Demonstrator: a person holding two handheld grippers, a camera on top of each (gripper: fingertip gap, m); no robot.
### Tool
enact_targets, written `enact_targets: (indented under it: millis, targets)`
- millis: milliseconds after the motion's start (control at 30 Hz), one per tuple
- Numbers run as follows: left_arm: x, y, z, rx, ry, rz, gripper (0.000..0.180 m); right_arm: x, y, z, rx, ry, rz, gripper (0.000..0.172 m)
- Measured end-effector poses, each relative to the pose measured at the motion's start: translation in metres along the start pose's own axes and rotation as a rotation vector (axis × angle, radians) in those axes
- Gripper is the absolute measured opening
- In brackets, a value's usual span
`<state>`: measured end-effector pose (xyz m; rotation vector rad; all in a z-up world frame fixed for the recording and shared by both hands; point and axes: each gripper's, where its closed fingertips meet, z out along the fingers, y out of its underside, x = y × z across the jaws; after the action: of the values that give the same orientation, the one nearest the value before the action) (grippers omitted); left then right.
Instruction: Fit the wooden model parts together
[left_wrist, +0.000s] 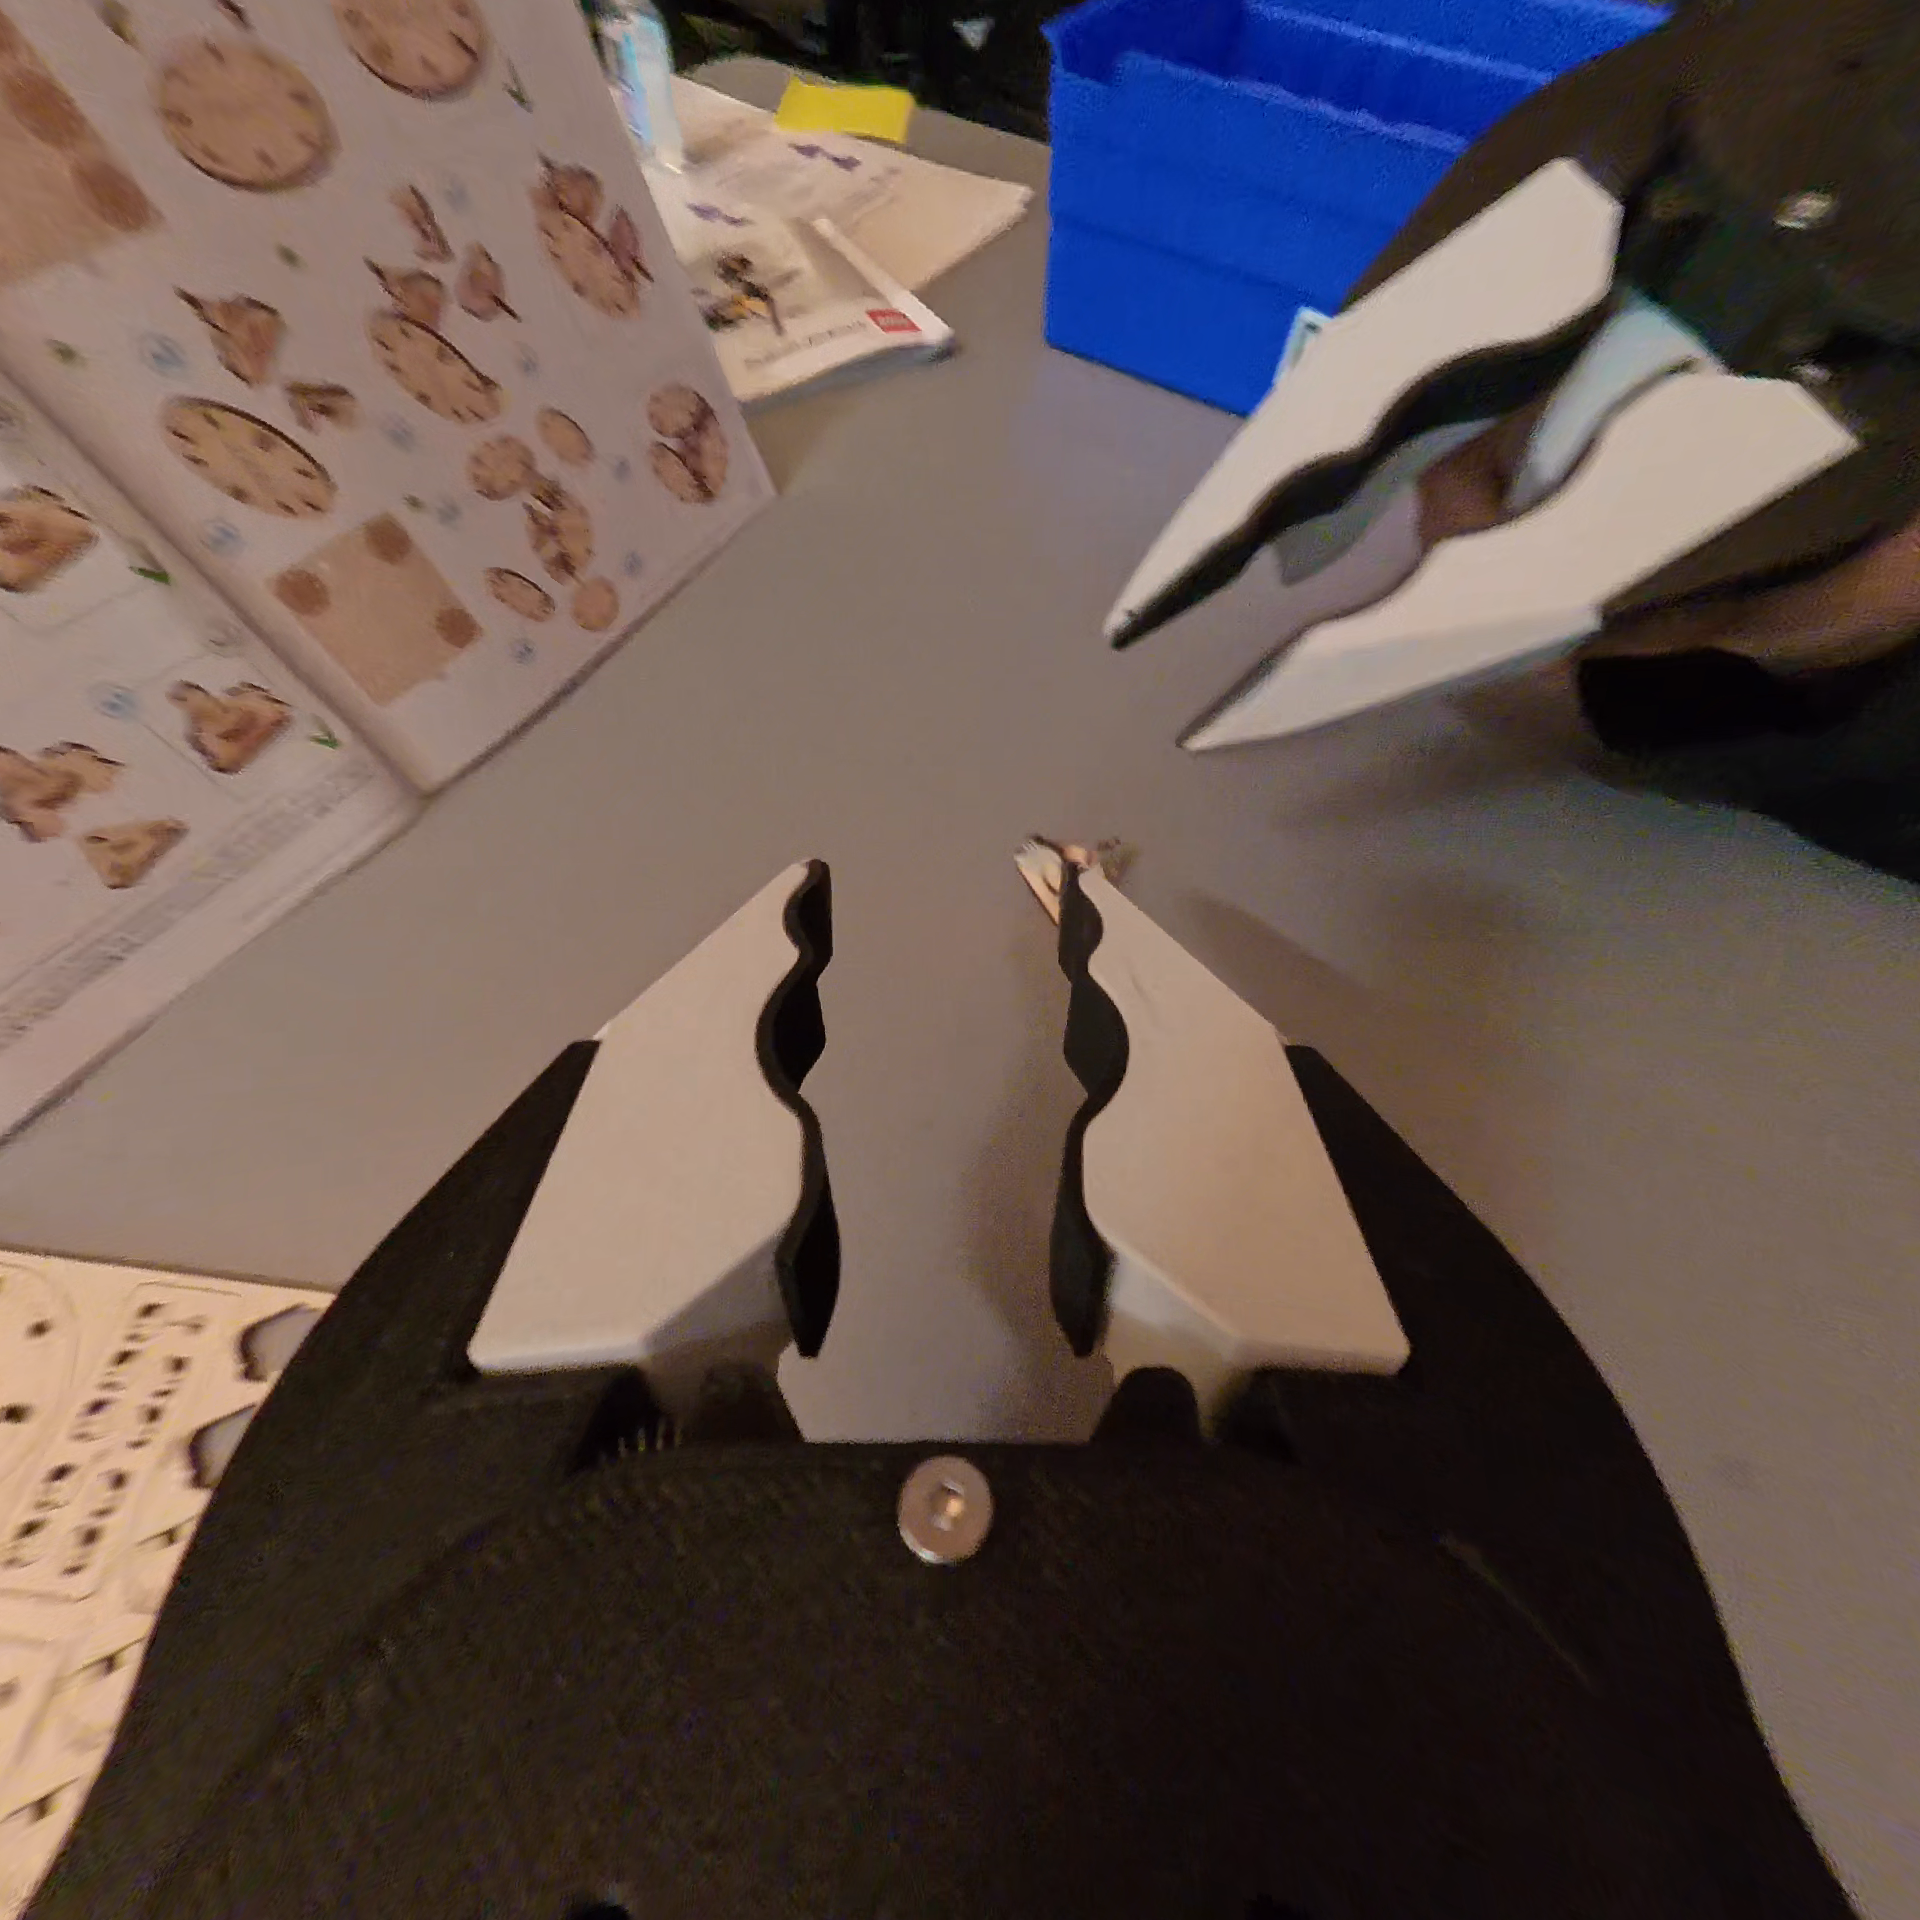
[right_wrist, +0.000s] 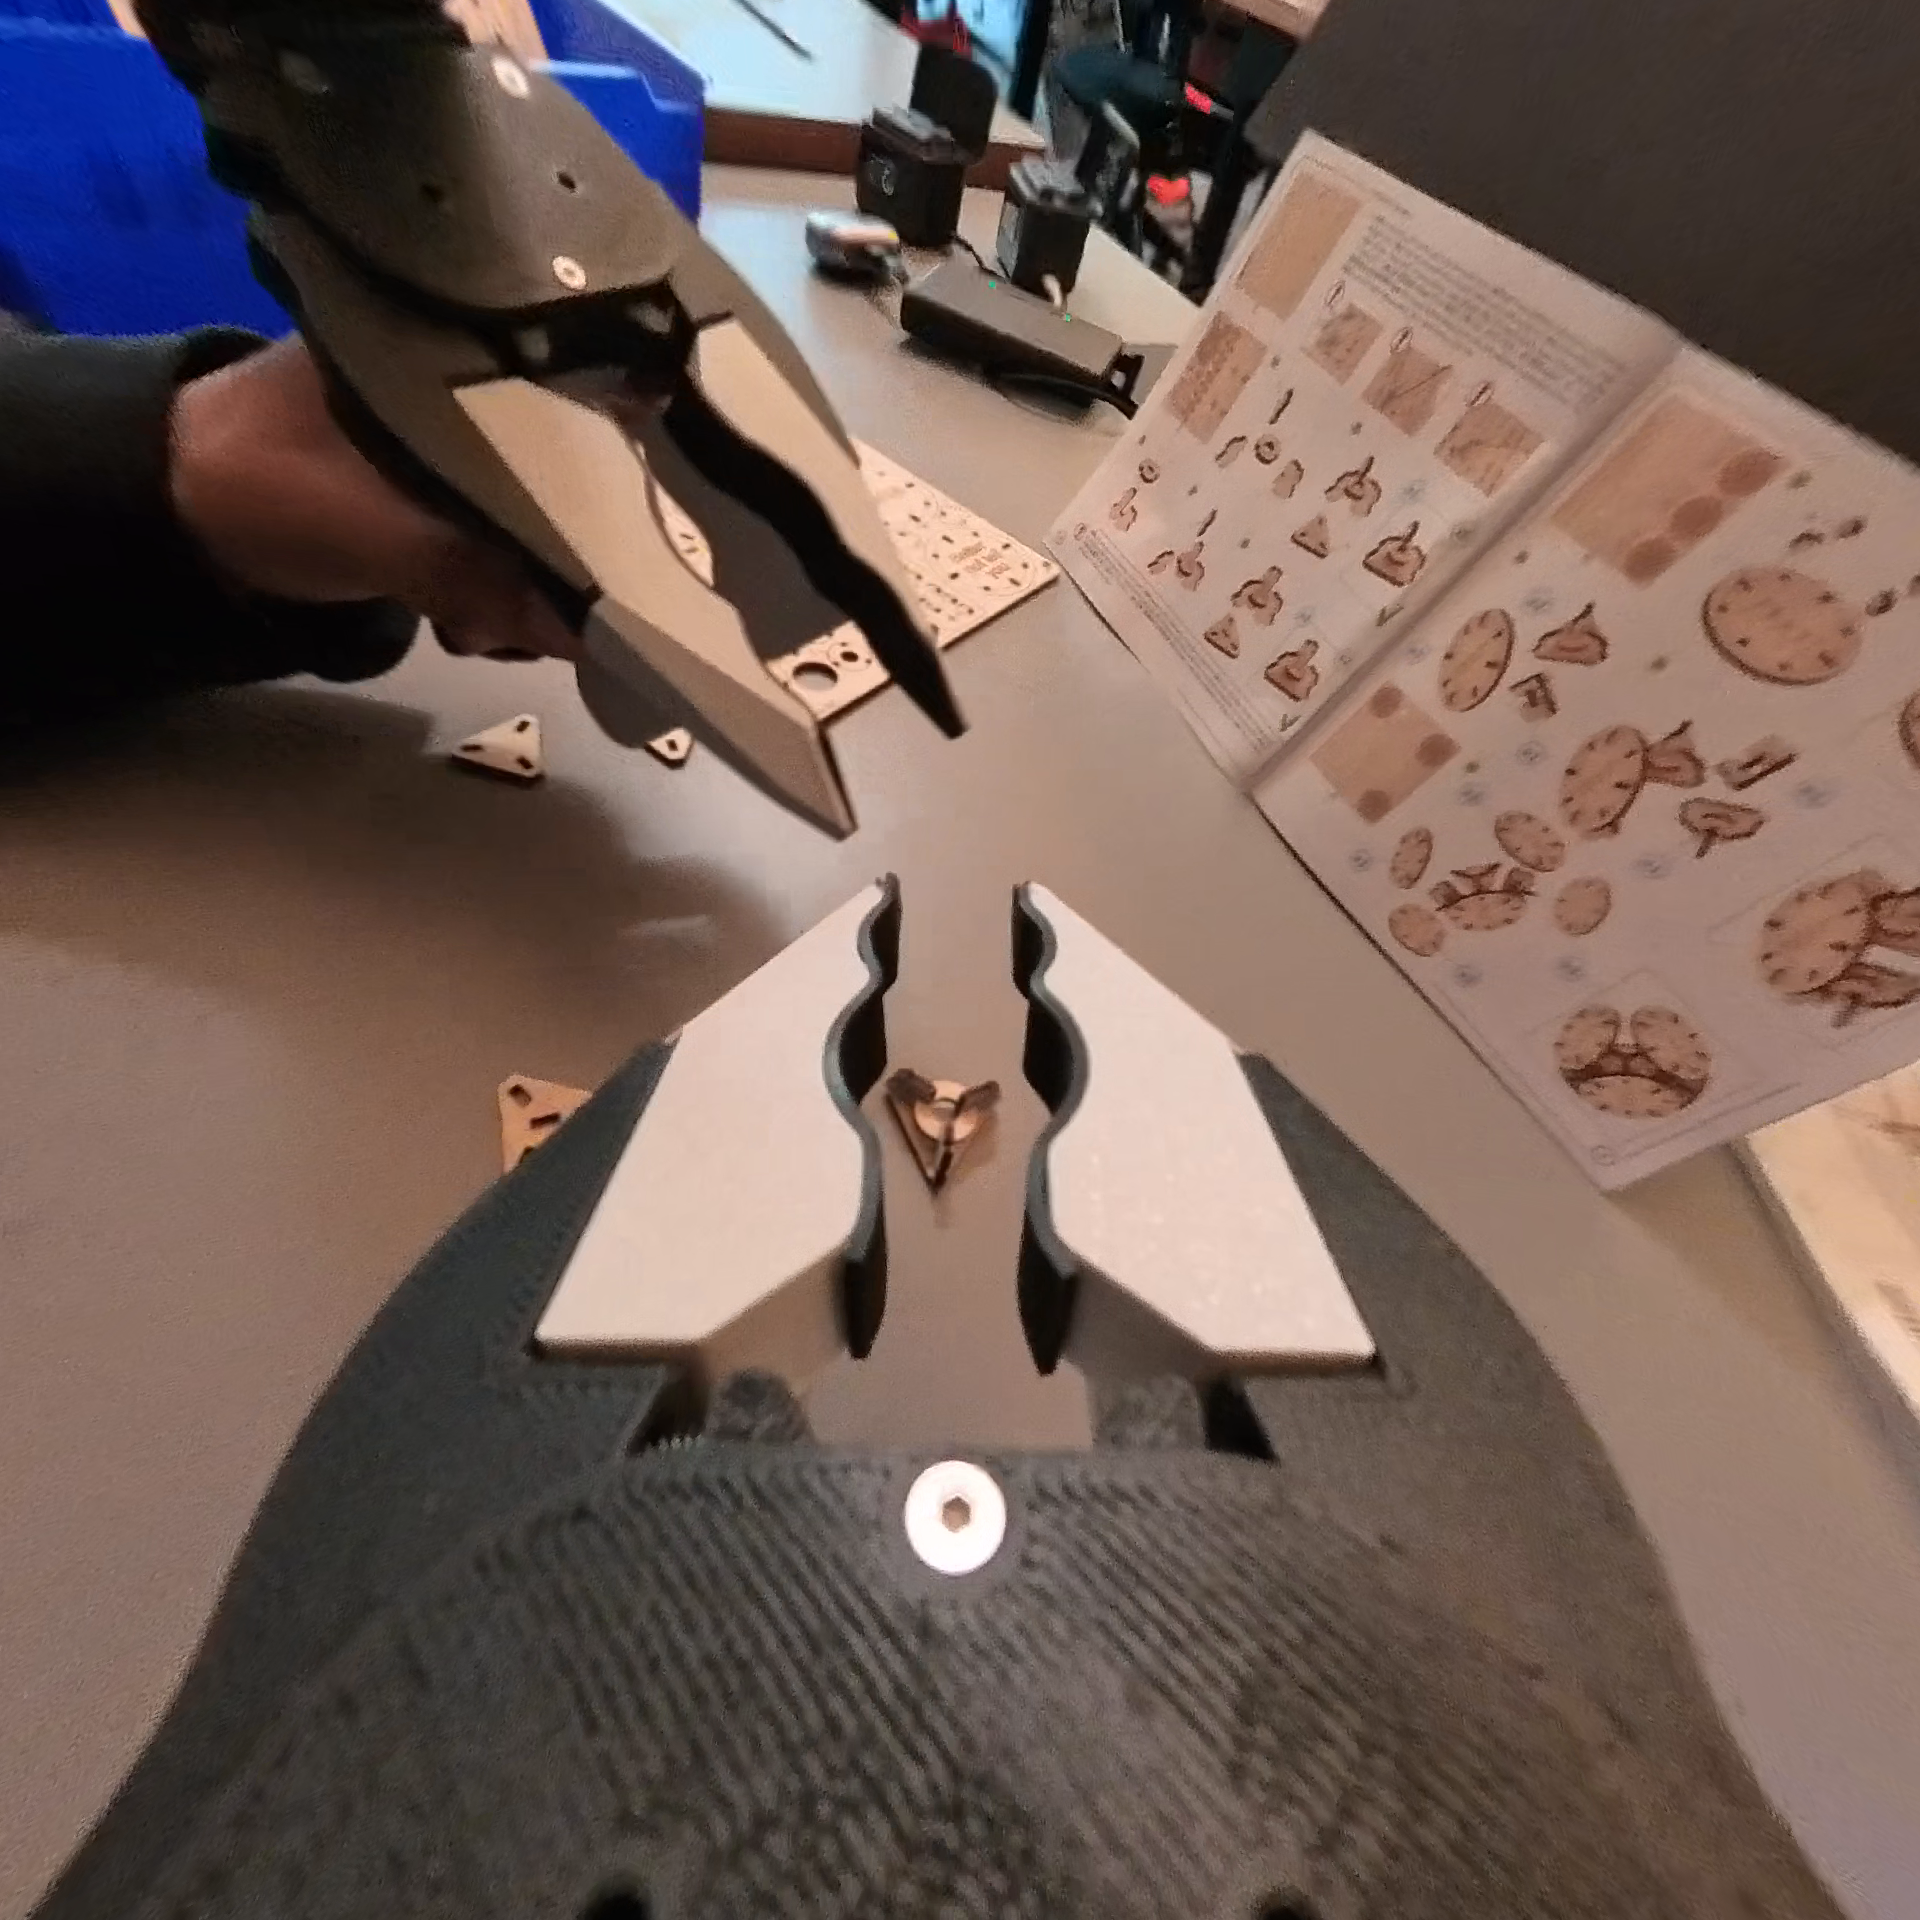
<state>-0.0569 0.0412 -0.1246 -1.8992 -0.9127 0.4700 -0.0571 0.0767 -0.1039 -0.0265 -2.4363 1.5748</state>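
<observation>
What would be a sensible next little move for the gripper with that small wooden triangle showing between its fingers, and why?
Probably lower the right gripper straight down. Its fingers stand apart with nothing in them, and the wooden triangle lies on the table below, seen through the gap. The left gripper hangs open just ahead, holding nothing.

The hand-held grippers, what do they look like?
Each hand-held gripper has a black, ridged plastic body, one silver screw in the middle and two pale grey, pointed fingers with wavy black inner pads. The person wears a dark sleeve.
</observation>
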Motion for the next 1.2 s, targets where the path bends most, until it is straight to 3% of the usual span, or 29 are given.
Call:
enact_targets:
  millis: [67,133,233,400,667,1200]
  targets:
    - [0.017,0.012,0.000,-0.009,0.117,0.017,0.042,-0.009,0.012,0.003,0.063,-0.050,0.055,0.013]
    - [0.031,0.017,-0.001,-0.021,0.219,0.042,0.040,-0.024,0.016,0.006,0.052,-0.134,0.100,0.017]
    - [0.041,0.019,-0.003,-0.041,0.278,0.080,0.041,-0.039,0.029,0.017,-0.016,-0.152,-0.016,0.018]
    - [0.033,0.022,-0.004,-0.037,0.204,0.150,0.041,-0.056,0.036,0.023,-0.050,-0.183,-0.116,0.020]
    - [0.022,0.030,-0.001,-0.026,0.267,-0.031,0.038,-0.052,0.034,0.018,-0.017,-0.213,-0.036,0.021]
    - [0.004,0.023,-0.005,0.044,0.250,-0.152,0.033,-0.040,0.031,0.016,0.027,-0.196,0.073,0.018]
